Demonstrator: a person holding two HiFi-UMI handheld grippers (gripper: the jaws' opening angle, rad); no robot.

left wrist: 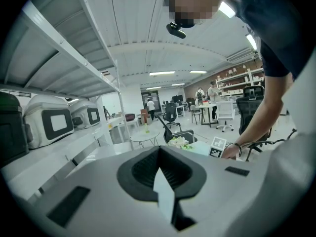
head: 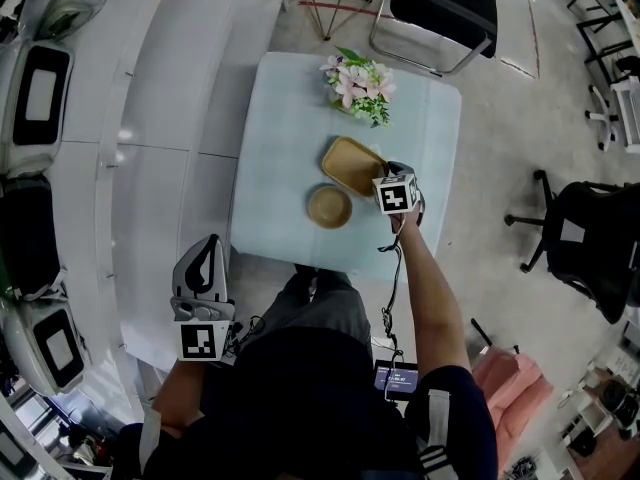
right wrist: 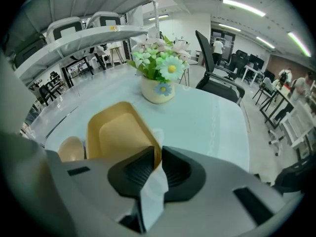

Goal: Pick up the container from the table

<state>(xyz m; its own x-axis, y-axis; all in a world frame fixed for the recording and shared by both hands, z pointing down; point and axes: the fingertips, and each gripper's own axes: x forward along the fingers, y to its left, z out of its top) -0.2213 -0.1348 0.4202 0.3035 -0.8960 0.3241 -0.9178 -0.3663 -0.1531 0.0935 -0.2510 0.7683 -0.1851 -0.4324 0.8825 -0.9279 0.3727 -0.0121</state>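
So the yellow container (head: 352, 165) sat near the middle of the pale blue table (head: 280, 118), with a little round bowl (head: 329, 207) just beside it on the near left and a pot of flowers (head: 358, 85) further back. The right gripper (head: 388, 173) was angled down at the container's near right corner, and its jaws were pinching the rim there. The container looked like it was resting flat on the table. The left gripper (head: 205, 248) hung off the table's near left side, jaws pressed together with nothing in them.
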